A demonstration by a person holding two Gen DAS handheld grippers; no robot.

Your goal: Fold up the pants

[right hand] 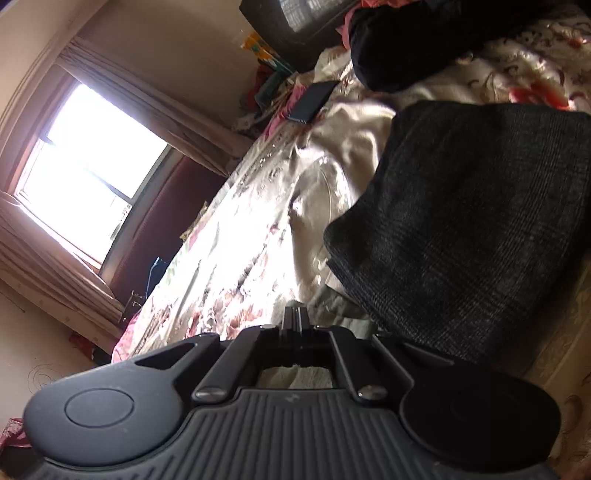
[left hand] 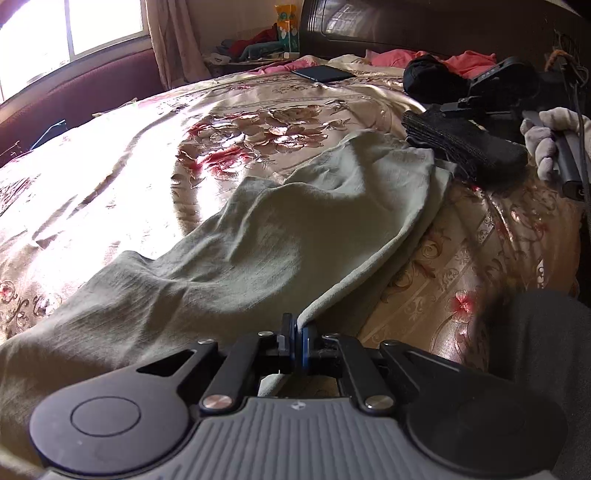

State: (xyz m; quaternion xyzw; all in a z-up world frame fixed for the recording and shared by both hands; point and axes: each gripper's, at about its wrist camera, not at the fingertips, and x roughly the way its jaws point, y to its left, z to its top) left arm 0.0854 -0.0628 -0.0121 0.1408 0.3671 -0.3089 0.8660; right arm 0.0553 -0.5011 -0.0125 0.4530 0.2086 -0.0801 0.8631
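Note:
Grey-green pants [left hand: 258,240] lie spread and rumpled on the floral bedspread [left hand: 129,166]. My left gripper [left hand: 299,328] is shut on their near edge, a fold of cloth pinched between its pads. In the right wrist view my right gripper [right hand: 295,317] is shut, rolled to one side, with no cloth visible between its fingers. A bit of the pants [right hand: 332,310] shows just beyond its tips. The right gripper [left hand: 452,106] also appears at the far end of the pants, held by a gloved hand [left hand: 546,144].
A folded dark knitted garment [left hand: 465,144] [right hand: 461,229] lies by the far end of the pants. A black bundle [left hand: 424,77] and pink clothes sit near the dark headboard [left hand: 406,26]. A dark flat phone-like slab [left hand: 325,73] [right hand: 312,101] rests on the bed. A window lies to the left.

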